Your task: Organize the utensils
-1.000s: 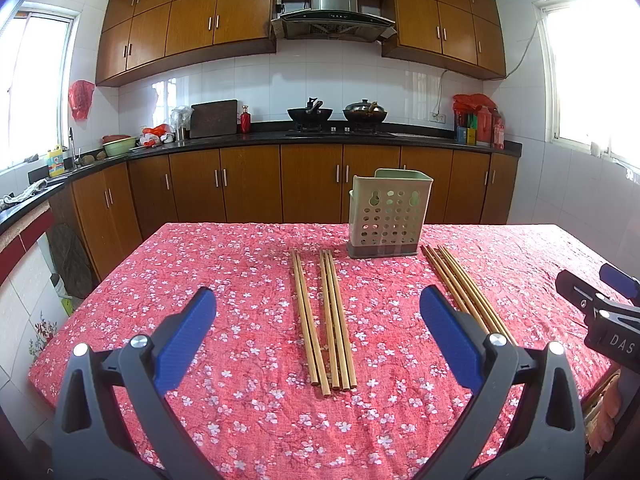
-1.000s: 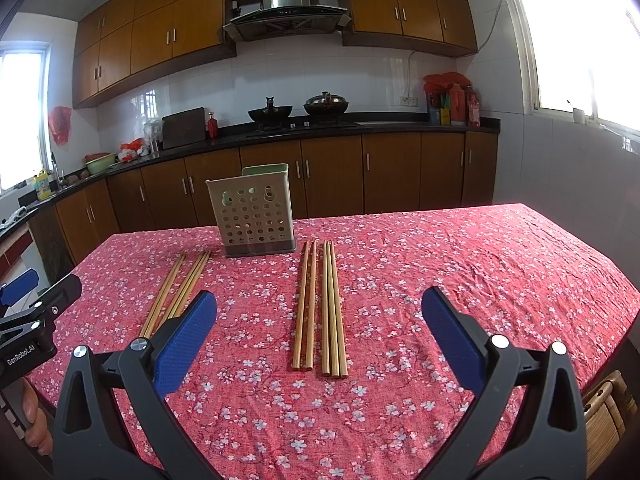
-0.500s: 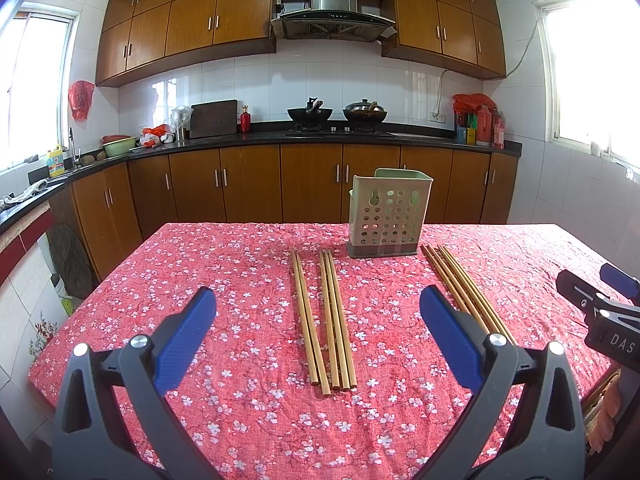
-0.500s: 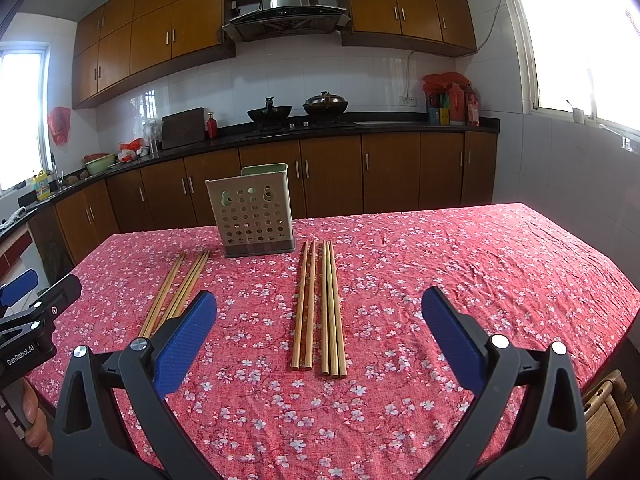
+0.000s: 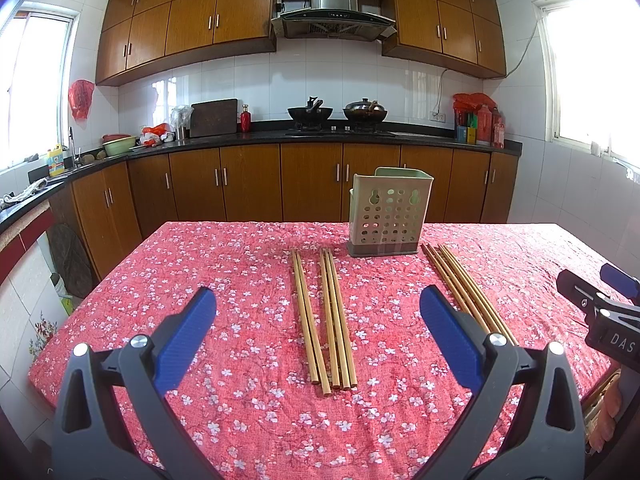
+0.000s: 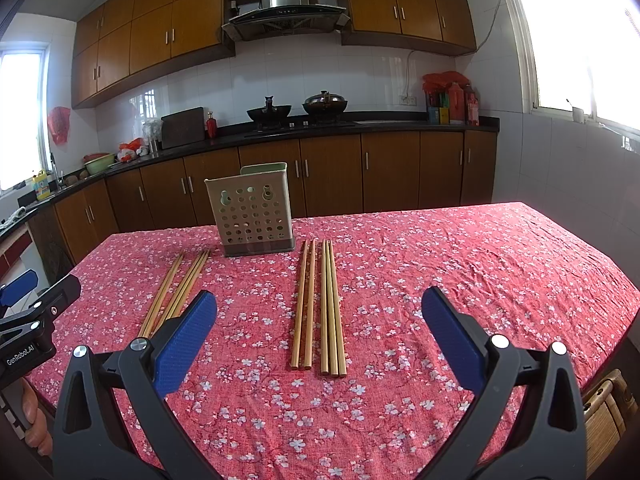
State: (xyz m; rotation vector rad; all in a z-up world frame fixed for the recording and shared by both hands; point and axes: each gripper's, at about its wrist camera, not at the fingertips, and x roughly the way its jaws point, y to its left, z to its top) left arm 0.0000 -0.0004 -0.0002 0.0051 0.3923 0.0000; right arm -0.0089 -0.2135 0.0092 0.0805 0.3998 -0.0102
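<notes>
While both tools are hovering above the red floral tablecloth (image 5: pixel 224 264), we are holding the left gripper (image 5: pixel 318 312) and the right gripper (image 6: pixel 319 314) spread wide, blue pads (image 5: pixel 188 334) well apart and gripping nothing. Two bundles of bamboo chopsticks are lying flat on the cloth: the left bundle of chopsticks (image 5: pixel 324 316) is resting between our left tool's fingers, running away from us, and the right bundle of chopsticks (image 6: pixel 318 304) is lying likewise in front of our right tool. A pale green perforated utensil holder (image 5: pixel 386 212) is standing upright at the far side of the table, between the far ends of the two bundles and just beside them. Behind it, wooden kitchen cabinets (image 6: pixel 332 176) are lining the wall, with two woks (image 5: pixel 310 112) sitting on the stove.
</notes>
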